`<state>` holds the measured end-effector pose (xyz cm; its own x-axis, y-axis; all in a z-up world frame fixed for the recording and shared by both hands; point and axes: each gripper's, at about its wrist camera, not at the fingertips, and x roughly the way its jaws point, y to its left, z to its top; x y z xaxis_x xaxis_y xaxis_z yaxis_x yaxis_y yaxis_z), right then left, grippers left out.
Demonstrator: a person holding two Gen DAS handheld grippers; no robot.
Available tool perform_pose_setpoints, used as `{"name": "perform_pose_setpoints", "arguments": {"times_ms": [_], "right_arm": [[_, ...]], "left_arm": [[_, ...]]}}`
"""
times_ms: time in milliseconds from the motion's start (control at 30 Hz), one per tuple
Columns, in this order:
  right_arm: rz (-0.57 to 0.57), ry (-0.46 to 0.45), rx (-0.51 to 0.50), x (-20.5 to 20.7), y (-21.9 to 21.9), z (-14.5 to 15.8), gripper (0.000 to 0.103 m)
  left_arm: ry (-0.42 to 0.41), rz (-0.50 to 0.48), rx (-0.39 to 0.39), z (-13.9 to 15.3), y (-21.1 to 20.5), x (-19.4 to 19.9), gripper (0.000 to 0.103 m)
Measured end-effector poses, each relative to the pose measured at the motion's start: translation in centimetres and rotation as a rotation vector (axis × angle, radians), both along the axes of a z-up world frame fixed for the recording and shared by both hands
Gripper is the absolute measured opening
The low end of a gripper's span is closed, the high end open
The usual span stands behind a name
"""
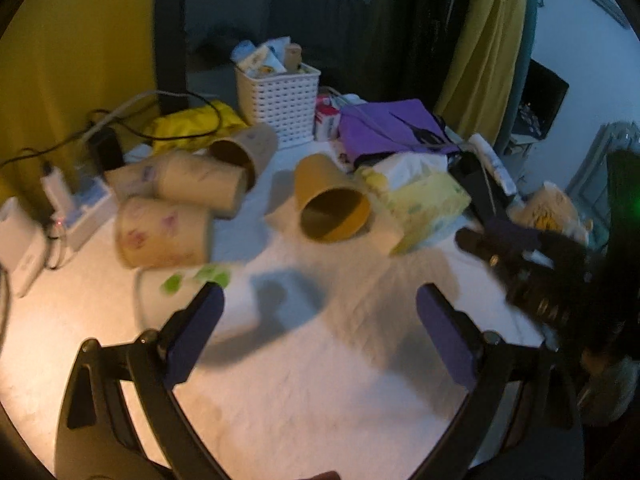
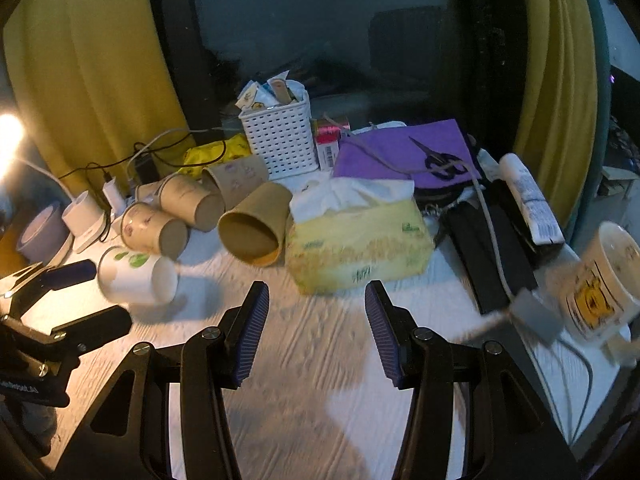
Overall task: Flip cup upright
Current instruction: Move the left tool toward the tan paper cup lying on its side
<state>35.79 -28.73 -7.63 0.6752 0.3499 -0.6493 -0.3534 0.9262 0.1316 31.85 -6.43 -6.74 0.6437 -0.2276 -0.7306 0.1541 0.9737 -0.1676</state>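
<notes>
Several paper cups lie on their sides on the white table. A brown cup (image 1: 332, 204) (image 2: 256, 230) has its mouth toward me. Tan printed cups (image 1: 164, 232) (image 2: 154, 230) lie to its left. A white cup with green leaves (image 2: 136, 276) lies on its side nearest the left gripper; in the left wrist view only its green print (image 1: 196, 278) shows between the fingers, blurred. My left gripper (image 1: 320, 312) is open, and it also shows at the left of the right wrist view (image 2: 96, 292). My right gripper (image 2: 316, 304) is open and empty, and it shows dark at right in the left wrist view (image 1: 520, 264).
A yellow tissue pack (image 2: 356, 244) lies right of the brown cup. A white basket (image 2: 280, 140) stands behind. A purple cloth with scissors (image 2: 404, 152), a tube (image 2: 528, 196), a printed mug (image 2: 604, 280), chargers and cables (image 1: 52, 200) crowd the table edges.
</notes>
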Motion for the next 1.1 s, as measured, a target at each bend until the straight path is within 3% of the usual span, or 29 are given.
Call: {"name": "perform_pose_setpoints", "arguments": {"times_ms": [333, 567, 667, 700, 867, 1100], "right_arm": [[-0.01, 0.013, 0.037, 5.9, -0.9, -0.2, 0.053], [-0.004, 0.022, 0.061, 7.4, -1.3, -0.4, 0.053], [-0.01, 0.028, 0.068, 7.4, -1.6, -0.5, 0.053], [-0.014, 0.029, 0.07, 7.4, -1.7, -0.6, 0.053], [-0.033, 0.041, 0.073, 6.9, -2.4, -0.6, 0.053], [-0.038, 0.034, 0.07, 4.6, -2.3, 0.3, 0.053]], "left_arm": [[0.097, 0.064, -0.081, -2.1, -0.9, 9.1, 0.098], [0.139, 0.07, -0.091, -3.5, -1.6, 12.7, 0.097], [0.184, 0.064, -0.099, -4.5, -1.5, 13.5, 0.097], [0.194, 0.059, -0.107, -4.7, -1.5, 13.6, 0.089], [0.223, 0.011, -0.12, -5.4, -1.8, 13.7, 0.07], [0.205, -0.067, -0.104, -3.6, -1.3, 10.5, 0.069]]}}
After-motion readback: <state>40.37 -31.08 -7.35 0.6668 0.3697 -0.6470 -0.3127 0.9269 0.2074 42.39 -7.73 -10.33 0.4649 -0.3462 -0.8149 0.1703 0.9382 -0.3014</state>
